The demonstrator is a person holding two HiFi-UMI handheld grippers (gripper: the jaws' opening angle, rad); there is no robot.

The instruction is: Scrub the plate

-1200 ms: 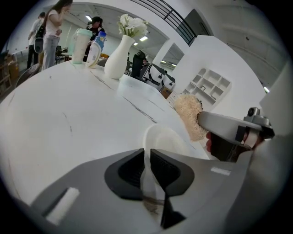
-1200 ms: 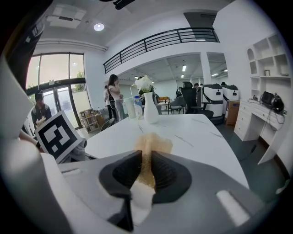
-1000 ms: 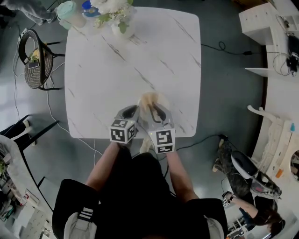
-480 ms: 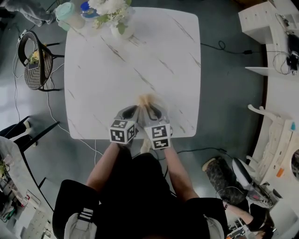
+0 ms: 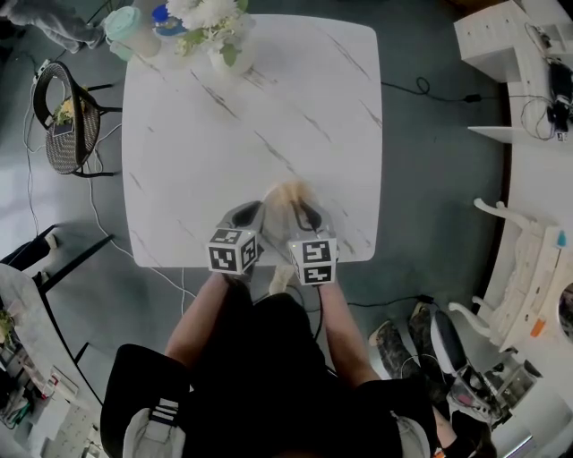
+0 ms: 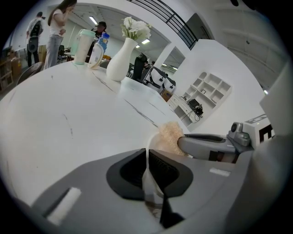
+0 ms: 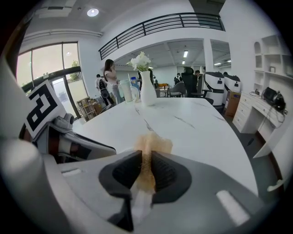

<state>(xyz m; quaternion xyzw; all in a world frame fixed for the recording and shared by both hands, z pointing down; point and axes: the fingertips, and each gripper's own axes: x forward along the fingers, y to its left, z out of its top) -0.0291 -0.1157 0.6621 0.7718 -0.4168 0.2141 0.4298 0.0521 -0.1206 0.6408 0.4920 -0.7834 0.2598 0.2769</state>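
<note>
My left gripper (image 6: 147, 157) is shut on the thin white rim of the plate (image 6: 152, 142), and its jaws have just been closing on it. The plate is tilted up from the white marble table (image 5: 224, 143) and is hard to tell from it in the head view. My right gripper (image 7: 146, 160) is shut on a tan fibrous sponge (image 7: 153, 145), which sticks out past its fingertips. In the head view both grippers sit side by side near the table's front edge, the left gripper (image 5: 253, 215) and the right gripper (image 5: 304, 215), with the sponge (image 5: 288, 191) just ahead of them, against the plate.
A white vase of flowers (image 5: 228, 40) and some cups and a bottle (image 5: 134, 27) stand at the table's far left corner. A wicker chair (image 5: 63, 112) is left of the table, white shelving (image 5: 528, 54) to the right. Cables lie on the floor.
The right gripper with the sponge shifted slightly left and back again and sank a little. The left gripper stayed put. A person at the lower right moved across the floor.
</note>
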